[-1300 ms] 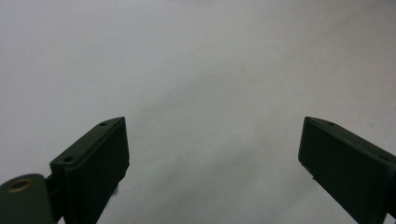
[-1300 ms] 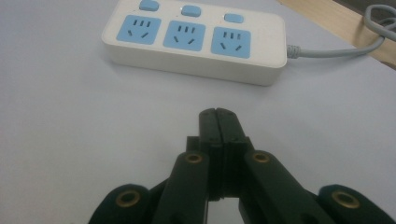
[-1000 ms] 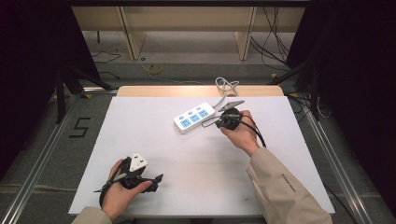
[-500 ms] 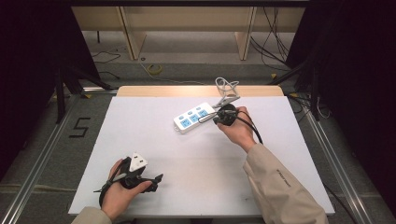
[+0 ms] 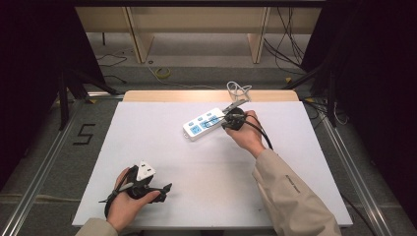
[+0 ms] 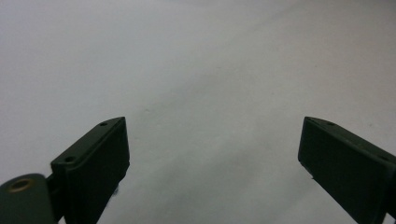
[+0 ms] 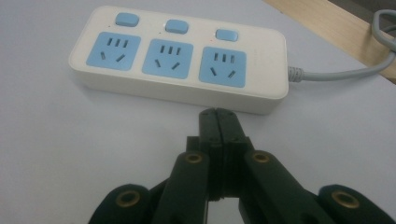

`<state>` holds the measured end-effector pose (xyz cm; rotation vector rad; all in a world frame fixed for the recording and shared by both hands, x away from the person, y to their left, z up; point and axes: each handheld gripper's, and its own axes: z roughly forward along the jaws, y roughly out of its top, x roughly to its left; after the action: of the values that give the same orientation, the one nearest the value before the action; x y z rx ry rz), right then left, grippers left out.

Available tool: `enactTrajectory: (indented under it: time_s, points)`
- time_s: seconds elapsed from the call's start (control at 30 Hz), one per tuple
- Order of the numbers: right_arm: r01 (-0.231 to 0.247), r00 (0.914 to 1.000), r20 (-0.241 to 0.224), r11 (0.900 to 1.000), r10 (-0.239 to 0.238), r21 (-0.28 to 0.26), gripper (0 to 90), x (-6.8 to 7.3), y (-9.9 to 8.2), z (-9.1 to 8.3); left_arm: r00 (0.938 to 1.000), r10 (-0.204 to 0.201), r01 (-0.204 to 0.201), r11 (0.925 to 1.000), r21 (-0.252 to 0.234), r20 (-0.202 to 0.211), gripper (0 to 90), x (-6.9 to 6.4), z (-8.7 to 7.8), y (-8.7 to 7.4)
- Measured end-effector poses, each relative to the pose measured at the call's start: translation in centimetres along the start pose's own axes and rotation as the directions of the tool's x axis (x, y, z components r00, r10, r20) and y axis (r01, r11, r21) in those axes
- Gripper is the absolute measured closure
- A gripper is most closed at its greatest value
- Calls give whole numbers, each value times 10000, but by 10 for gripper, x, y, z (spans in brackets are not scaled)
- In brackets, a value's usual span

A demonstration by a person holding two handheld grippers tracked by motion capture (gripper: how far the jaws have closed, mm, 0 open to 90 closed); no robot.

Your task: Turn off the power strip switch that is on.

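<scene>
White tabletop, matte, rectangular, with a pale wooden strip along its far edge.

Power strip: white casing, three blue sockets in a row, each with a blue switch beside it. It lies flat on the far middle of the tabletop, set at a slant to the table's edges. In the right gripper view the power strip fills the upper half, sockets facing up. A grey cord leaves its end and runs off to the wooden strip, where it gathers in a loose coil at the table's far edge.

Right gripper: black, held in the person's right hand, with a beige sleeve behind it. Its jaws are pressed together with nothing between them. In the right gripper view the closed tips stand just beside the near long side of the power strip; whether they touch it cannot be told.

Left gripper: black, with a white part on top, held in the left hand at the near left corner of the tabletop, well apart from the power strip. In the left gripper view its jaws stand wide apart over bare white surface, holding nothing.

Floor: grey, with a dark figure five marked to the left of the table.
</scene>
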<state>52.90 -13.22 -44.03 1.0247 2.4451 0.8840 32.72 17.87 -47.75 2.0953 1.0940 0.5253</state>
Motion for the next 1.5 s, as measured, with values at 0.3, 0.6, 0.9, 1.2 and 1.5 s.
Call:
enactTrajectory:
  time_s: [0.3, 0.6, 0.9, 1.2, 1.5]
  points:
    - [57, 10000, 28, 10000, -57, 13, 900, -1, 9, 6, 10000, 10, -10, 10000, 4, 9, 84, 0, 0, 0]
    - [38, 10000, 61, 10000, -38, 61, 900, -3, 17, 12, 10000, 9, -9, 10000, 25, 7, 84, 0, 0, 0]
    - [59, 10000, 45, 9999, -59, 90, 900, -5, 24, 20, 10000, -83, 83, 10000, -35, 7, 85, 0, 0, 0]
    - [-12, 10000, 37, 9999, 11, 152, 900, -7, 31, 29, 10000, -29, 29, 10000, 19, 15, 85, 1, 0, 0]
    - [-31, 10000, 9, 10000, 31, 91, 900, -7, 40, 36, 10000, -36, 36, 10000, -4, 29, 85, 1, 0, -1]
